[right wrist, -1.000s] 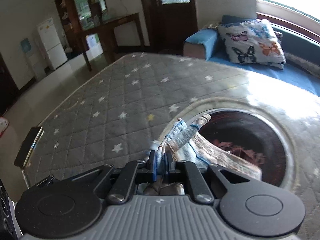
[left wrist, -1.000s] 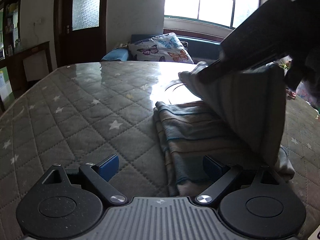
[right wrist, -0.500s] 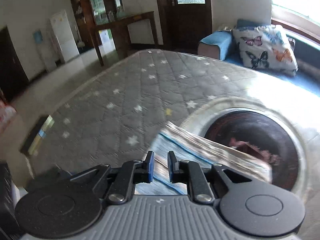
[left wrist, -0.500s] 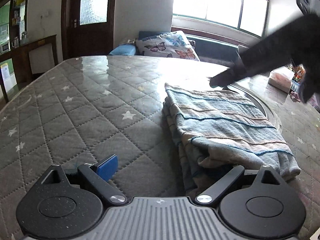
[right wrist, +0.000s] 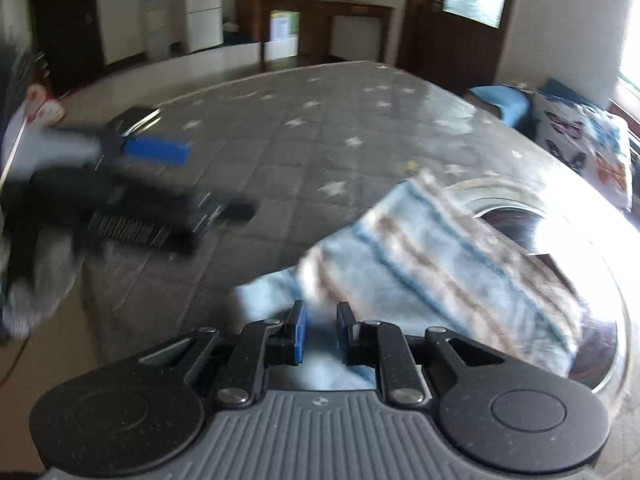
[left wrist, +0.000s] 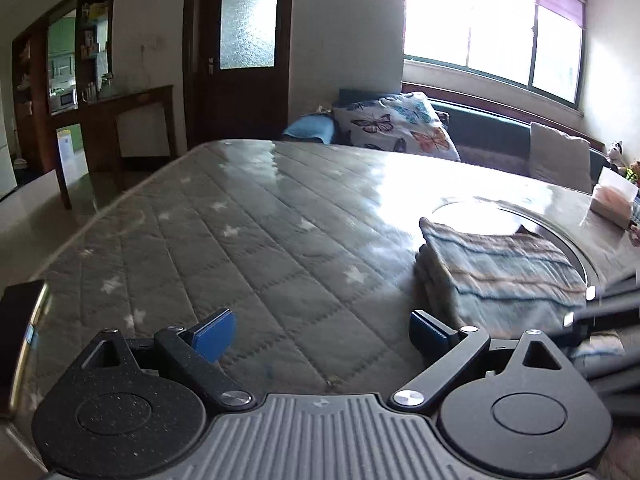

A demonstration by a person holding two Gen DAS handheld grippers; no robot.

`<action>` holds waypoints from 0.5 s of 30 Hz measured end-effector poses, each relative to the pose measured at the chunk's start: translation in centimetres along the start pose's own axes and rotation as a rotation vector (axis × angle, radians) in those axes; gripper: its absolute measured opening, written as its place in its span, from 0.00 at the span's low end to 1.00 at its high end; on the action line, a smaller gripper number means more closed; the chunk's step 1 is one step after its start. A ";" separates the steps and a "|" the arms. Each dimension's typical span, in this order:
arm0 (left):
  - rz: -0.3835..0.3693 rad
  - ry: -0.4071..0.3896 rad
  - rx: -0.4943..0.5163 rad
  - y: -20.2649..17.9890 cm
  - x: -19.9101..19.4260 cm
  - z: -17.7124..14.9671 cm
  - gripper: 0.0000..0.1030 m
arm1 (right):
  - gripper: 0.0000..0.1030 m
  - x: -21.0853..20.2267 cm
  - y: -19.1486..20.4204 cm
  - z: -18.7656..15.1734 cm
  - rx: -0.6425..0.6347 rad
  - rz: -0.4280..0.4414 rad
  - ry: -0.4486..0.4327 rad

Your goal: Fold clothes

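Hovering just above the folded cloth, the right gripper (right wrist: pixel 320 330) has its blue pads a narrow gap apart and pressing on nothing; the cloth lies under them, not pinched. The left gripper (left wrist: pixel 322 330) stands with its jaws spread wide over bare quilting, empty, beside the cloth's near left corner. The striped garment (left wrist: pixel 504 272) rests as a neat stacked rectangle toward the right side of the star-quilted table (left wrist: pixel 240 240), its far edge lapping over the round glass inset (left wrist: pixel 480 216). To my eye this fold is laid down and let go. Next comes either another halving, which needs both tongs on one edge, or setting the pile aside.
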State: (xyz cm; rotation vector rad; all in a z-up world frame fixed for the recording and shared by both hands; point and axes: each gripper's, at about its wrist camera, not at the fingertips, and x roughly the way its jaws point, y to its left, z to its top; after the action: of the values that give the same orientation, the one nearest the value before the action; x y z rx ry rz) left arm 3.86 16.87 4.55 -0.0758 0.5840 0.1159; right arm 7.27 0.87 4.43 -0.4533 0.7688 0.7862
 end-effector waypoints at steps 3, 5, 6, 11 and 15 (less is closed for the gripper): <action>-0.018 -0.013 0.016 -0.7 0.1 0.9 0.93 | 0.15 -0.8 0.9 -0.4 -0.030 0.004 -0.033; -0.034 -0.015 0.030 -1.6 0.6 1.4 0.93 | 0.15 -1.1 0.9 -0.5 -0.015 0.040 -0.037; -0.042 -0.013 0.035 -2.1 0.9 1.7 0.93 | 0.15 -1.0 0.9 -0.6 -0.016 0.048 -0.028; -0.087 0.007 0.066 -4.1 2.7 3.0 0.92 | 0.20 -1.4 -0.3 -1.0 0.020 0.078 -0.032; -0.109 0.035 0.085 -5.1 4.5 3.4 0.93 | 0.27 -2.2 -2.8 -1.4 0.090 0.052 -0.051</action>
State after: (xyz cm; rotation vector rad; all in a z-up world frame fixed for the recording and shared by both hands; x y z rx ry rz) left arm 10.15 12.60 5.10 -0.0272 0.6174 -0.0166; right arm 7.76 -2.81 5.43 -0.3323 0.7682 0.8050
